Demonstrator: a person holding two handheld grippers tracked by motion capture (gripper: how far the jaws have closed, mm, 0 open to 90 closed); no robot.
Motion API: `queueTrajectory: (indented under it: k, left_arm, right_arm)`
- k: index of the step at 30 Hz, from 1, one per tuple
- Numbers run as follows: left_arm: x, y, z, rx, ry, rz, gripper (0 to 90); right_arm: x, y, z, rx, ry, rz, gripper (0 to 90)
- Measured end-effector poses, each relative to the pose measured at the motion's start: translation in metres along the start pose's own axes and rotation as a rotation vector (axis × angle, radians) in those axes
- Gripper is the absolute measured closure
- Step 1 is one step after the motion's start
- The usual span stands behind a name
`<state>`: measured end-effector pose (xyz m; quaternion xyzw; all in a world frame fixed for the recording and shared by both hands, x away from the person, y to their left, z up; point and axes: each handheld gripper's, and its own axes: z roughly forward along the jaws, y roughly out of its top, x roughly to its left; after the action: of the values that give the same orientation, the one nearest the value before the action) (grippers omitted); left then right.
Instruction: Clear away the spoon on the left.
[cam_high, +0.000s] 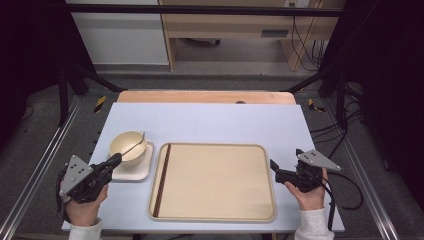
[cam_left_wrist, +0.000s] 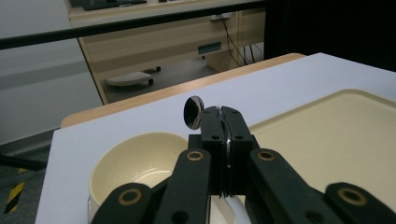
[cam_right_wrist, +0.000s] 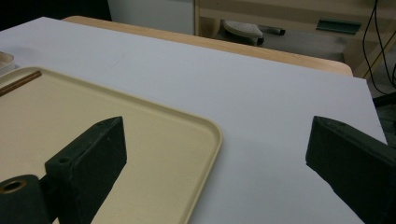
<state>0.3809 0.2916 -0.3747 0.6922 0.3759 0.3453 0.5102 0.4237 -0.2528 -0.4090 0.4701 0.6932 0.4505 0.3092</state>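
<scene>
Left gripper (cam_high: 116, 159) clamped on a metal spoon (cam_high: 134, 145), holding it by the handle; bowl end raised over the cream bowl (cam_high: 128, 146), which sits on a square plate (cam_high: 134, 170) left of the tray (cam_high: 215, 212). In the left gripper view the spoon (cam_left_wrist: 192, 112) bowl end pokes out above the closed jaws; the handle is mostly hidden between them. Right gripper (cam_high: 274, 166) wide, nothing between the jaws, just off the tray's right edge. Chopsticks (cam_high: 163, 179) lie along the tray's left side; their near ends are hard to make out.
</scene>
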Motion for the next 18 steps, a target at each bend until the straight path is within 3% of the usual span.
queueTrajectory:
  k: [6,15,18]
  left_arm:
    - [-0.015,0.006,0.003,-0.009,-0.033,0.043,88.8]
    - [-0.035,0.003,0.019,0.018,-0.08,0.097,88.8]
    - [-0.043,-0.001,0.027,0.051,-0.097,0.108,88.8]
  right_arm:
    - [0.001,0.0,0.001,0.001,0.001,-0.001,5.7]
    - [0.001,0.0,0.0,0.002,0.0,0.0,5.7]
    - [0.0,-0.001,0.001,0.006,-0.001,0.0,5.7]
